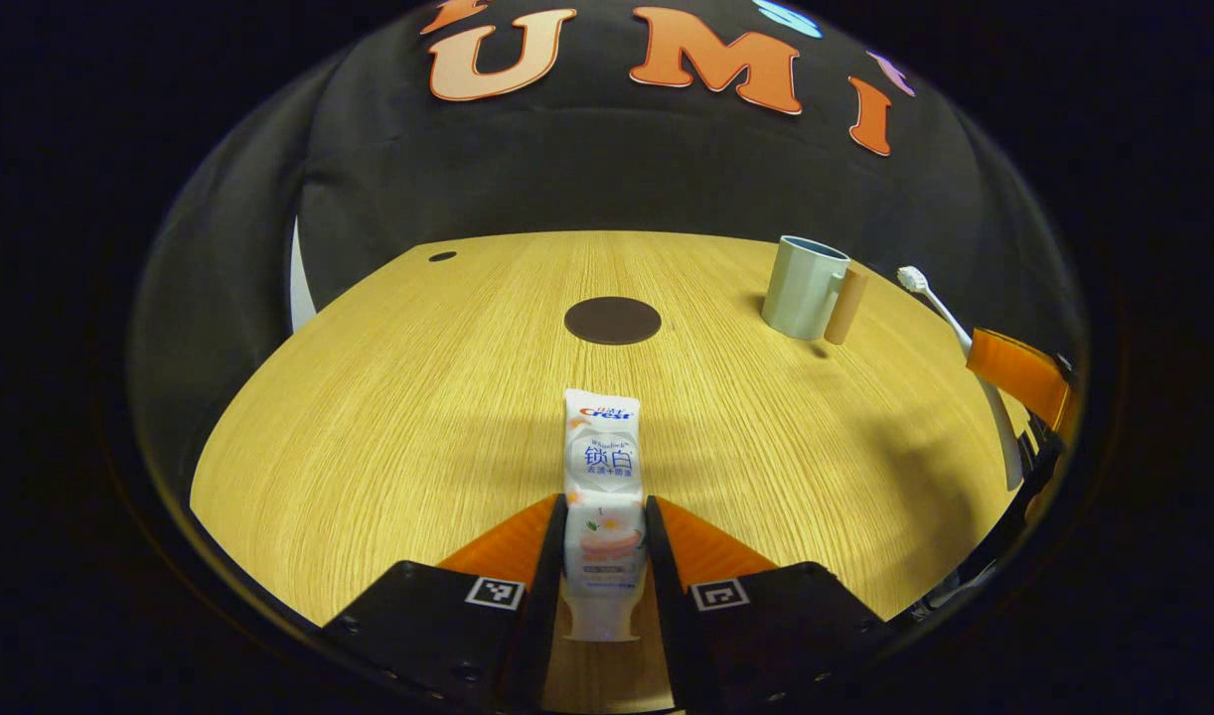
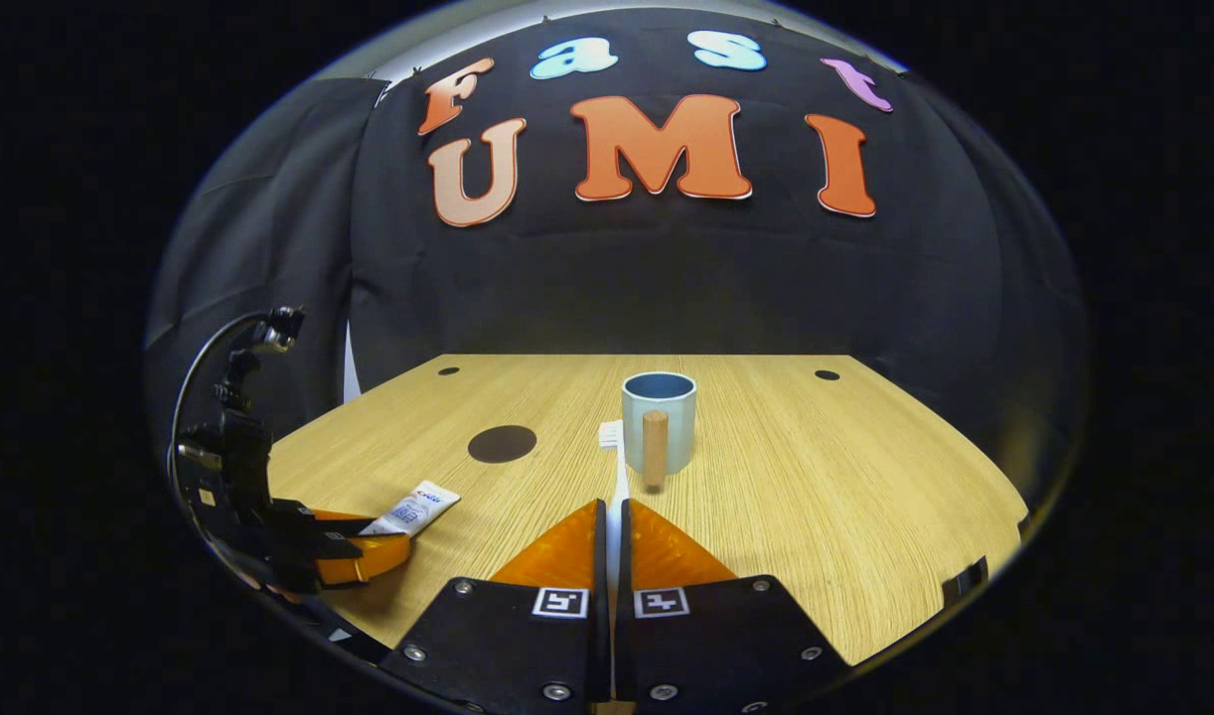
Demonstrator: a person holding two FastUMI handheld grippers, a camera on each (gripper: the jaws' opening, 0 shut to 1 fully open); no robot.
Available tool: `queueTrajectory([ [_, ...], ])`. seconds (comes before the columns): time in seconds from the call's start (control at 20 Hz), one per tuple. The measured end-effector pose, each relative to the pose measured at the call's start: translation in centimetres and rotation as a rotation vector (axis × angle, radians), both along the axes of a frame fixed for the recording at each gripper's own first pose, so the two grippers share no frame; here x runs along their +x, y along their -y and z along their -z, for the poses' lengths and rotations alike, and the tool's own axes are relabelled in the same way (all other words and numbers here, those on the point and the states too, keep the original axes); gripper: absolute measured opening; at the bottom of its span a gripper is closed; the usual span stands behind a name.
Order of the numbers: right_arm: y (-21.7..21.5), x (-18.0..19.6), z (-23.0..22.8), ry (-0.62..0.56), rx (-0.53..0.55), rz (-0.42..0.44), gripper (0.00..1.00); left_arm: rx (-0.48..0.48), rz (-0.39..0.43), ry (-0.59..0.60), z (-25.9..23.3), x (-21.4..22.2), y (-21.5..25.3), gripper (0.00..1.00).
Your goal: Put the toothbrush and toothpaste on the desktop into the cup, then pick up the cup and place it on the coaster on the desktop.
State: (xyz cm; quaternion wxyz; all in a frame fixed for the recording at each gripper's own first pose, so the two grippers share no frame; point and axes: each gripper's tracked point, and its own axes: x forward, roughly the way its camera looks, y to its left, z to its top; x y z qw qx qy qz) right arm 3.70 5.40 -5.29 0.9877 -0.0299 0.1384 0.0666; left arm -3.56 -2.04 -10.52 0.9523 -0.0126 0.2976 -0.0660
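Pinching the toothpaste (image 1: pixel 603 497) between both fingers, the left tongs (image 1: pixel 605 521) hold the tube near its capped end, with the crimped end pointing forward and away from them over the wooden counter (image 1: pixel 418 417). In the right gripper view the same tongs (image 2: pixel 354 556) appear off to the left, low above the counter, with the tube (image 2: pixel 416 508) jutting out toward the middle.

The right tongs (image 2: pixel 613 526) are pressed nearly together on the handle of the toothbrush (image 2: pixel 615 467), whose thin white shaft runs forward between the fingers and ends in a bristled head just left of the cup (image 2: pixel 659 422). In the left gripper view these tongs (image 1: pixel 1014 382) sit at the far right, the brush (image 1: pixel 940 308) slanting up and away from them toward the cup.

The cup (image 1: pixel 804 288) stands upright on the counter, straight ahead of the right tongs and ahead and to the right of the left tongs. Its wooden handle (image 2: pixel 655 447) faces the right tongs.

The coaster (image 1: pixel 612 321), a dark round disc, lies flat straight ahead of the left tongs, beyond the tip of the tube, and ahead and to the left of the right tongs (image 2: pixel 502 443). It is well apart from the cup. Small dark holes (image 2: pixel 827 375) mark the far corners of the counter.
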Motion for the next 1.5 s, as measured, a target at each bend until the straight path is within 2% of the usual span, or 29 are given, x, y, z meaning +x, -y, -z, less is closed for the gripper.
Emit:
queueTrajectory([
  [0.35, -0.1, 1.7, -2.6, 0.055, 0.007, 0.009, 0.02, -0.038, 0.006, 0.052, -0.5, 0.2, 0.4, 0.44],
  [0.75, -0.3, 4.5, -6.6, 0.150, 0.036, 0.004, 0.02, -0.036, 0.023, 0.280, -4.2, 2.9, 1.0, 0.43],
  [0.9, 0.0, 7.2, -8.7, 0.199, 0.056, 0.010, 0.02, -0.027, 0.039, 0.351, -5.8, 3.7, 1.3, 0.43],
  [1.15, 0.5, 12.2, -10.4, 0.221, 0.171, -0.006, 0.02, -0.057, 0.081, 0.395, -6.9, 4.7, 2.9, 0.42],
  [1.5, 1.4, 20.2, -9.4, 0.218, 0.130, 0.004, 0.02, -0.065, 0.090, 0.442, -7.9, 6.0, 4.0, 0.43],
])
